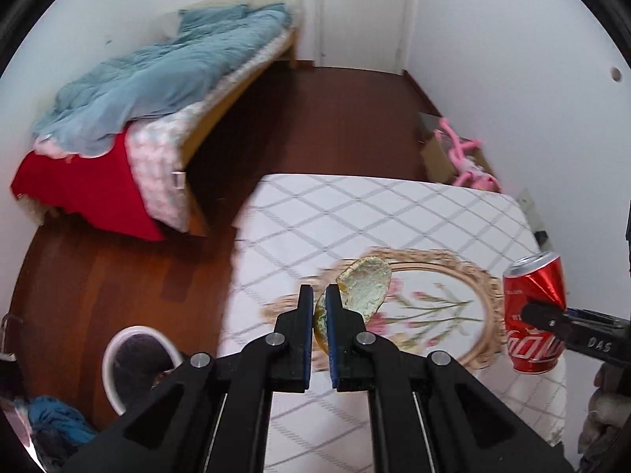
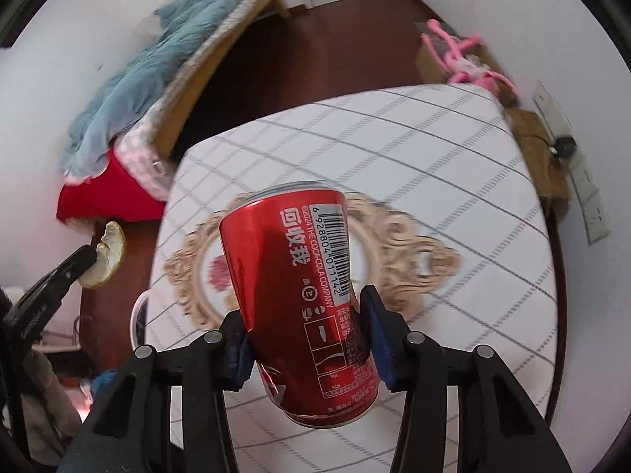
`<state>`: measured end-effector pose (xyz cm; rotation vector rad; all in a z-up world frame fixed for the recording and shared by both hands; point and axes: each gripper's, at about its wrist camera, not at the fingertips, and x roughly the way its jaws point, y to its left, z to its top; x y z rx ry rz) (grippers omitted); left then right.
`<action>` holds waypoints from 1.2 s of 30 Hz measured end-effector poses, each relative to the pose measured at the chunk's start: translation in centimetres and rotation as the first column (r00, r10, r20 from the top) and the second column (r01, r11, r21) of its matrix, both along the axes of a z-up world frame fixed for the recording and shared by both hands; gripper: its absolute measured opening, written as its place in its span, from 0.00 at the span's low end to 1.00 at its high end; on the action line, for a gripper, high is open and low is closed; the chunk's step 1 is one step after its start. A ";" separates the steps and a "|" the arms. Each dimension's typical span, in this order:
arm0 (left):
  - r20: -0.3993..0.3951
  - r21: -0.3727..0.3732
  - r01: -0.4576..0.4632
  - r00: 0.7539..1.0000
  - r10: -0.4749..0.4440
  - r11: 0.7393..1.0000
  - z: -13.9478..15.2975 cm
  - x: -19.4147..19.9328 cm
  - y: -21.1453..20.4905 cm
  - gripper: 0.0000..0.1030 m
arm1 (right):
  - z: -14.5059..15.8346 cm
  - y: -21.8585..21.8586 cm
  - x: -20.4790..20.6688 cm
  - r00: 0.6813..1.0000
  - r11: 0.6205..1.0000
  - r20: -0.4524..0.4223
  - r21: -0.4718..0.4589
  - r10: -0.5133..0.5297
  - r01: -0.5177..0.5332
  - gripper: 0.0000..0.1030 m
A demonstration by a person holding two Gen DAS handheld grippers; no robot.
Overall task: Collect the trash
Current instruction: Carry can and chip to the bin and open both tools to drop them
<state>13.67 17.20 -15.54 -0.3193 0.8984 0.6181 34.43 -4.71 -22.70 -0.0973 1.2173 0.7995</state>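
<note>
The left gripper (image 1: 320, 307) is closed on a piece of fruit peel (image 1: 364, 285), yellowish outside and pale inside, which stands up from between the two fingers. It hangs in the air over the near left edge of the table (image 1: 299, 213), which wears a white cloth with a grey diamond grid. The right gripper (image 2: 305, 333) clamps a red Coca-Cola can (image 2: 299, 295), dented and a little tilted, by the middle of its body. The can is lifted above the near part of the cloth, over a printed oval ornament with flowers (image 1: 437, 307). Below the left gripper, on the dark wooden floor (image 1: 118, 268) just beside the near left corner of the table, stands a white waste bin (image 1: 118, 358) with a dark bag inside. Behind, along the wall, is a bed (image 1: 165, 90) with a blue-grey quilt and a red blanket.
</note>
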 end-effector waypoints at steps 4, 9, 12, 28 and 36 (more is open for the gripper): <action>0.005 0.008 -0.077 0.997 0.077 0.997 0.7 -5.3 3.9 0.04 | 0.8 3.7 -2.9 0.997 0.997 -0.053 0.067 0.048 -0.045 0.48; -0.006 0.045 -0.210 0.978 0.210 0.977 1.7 -13.8 9.8 0.04 | 2.2 10.7 -9.1 0.978 0.972 -0.088 0.157 0.187 -0.172 0.47; -0.024 0.034 -0.288 0.957 0.289 0.957 0.9 -18.6 13.4 0.04 | 2.0 16.2 -13.6 0.950 0.945 -0.120 0.201 0.287 -0.260 0.47; -0.279 -0.372 -0.550 0.834 0.475 0.748 -19.0 -30.5 26.3 0.09 | -16.6 41.3 -30.8 0.792 0.868 -0.399 0.018 0.462 -0.497 0.46; -0.291 -0.373 -0.623 0.782 0.551 0.688 -19.9 -33.8 26.5 0.93 | -22.6 47.4 -31.4 0.788 0.850 -0.429 -0.082 0.441 -0.521 0.56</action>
